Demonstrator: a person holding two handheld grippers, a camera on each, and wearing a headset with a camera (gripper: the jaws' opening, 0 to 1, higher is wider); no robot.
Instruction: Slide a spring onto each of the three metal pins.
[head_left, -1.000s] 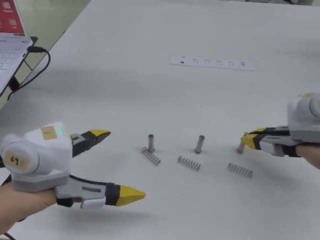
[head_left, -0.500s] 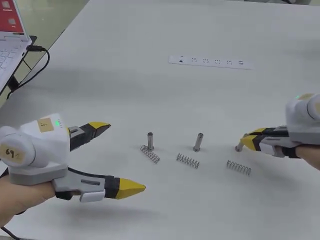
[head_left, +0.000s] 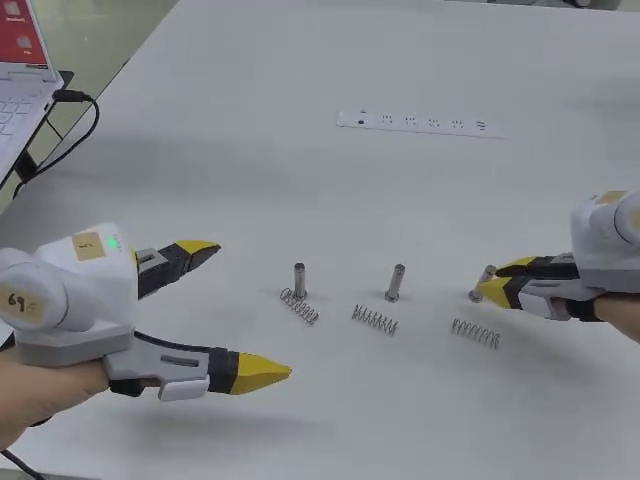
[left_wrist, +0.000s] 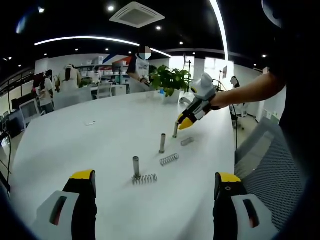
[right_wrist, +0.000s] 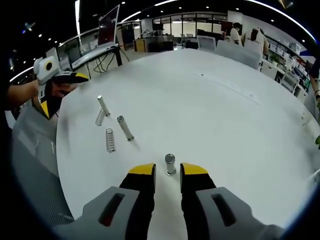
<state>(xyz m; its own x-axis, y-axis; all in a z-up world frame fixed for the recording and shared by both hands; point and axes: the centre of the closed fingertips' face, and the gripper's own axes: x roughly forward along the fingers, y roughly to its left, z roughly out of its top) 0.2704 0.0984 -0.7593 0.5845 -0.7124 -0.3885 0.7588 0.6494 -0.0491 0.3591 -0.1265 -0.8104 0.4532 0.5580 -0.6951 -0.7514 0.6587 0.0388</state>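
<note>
Three short metal pins stand in a row on the white table: left pin (head_left: 299, 280), middle pin (head_left: 396, 282), right pin (head_left: 483, 283). A loose spring lies in front of each: left spring (head_left: 299, 306), middle spring (head_left: 375, 320), right spring (head_left: 475, 334). My right gripper (head_left: 497, 279) is low at the right pin (right_wrist: 170, 164), whose top shows in the narrow gap at the yellow tips of that gripper (right_wrist: 167, 170), with a small space on each side. My left gripper (head_left: 235, 310) hovers wide open and empty, left of the row; the left pin (left_wrist: 136, 166) is nearest to it.
A white power strip (head_left: 418, 123) lies further back on the table (head_left: 250, 160). A laptop (head_left: 20, 70) and a black cable (head_left: 85, 115) sit beyond the table's left edge. An office with people and chairs surrounds the table.
My right gripper has edged in so its tips now flank the right pin. My left gripper has drifted slightly lower and stays open. Pins and springs have not moved.
</note>
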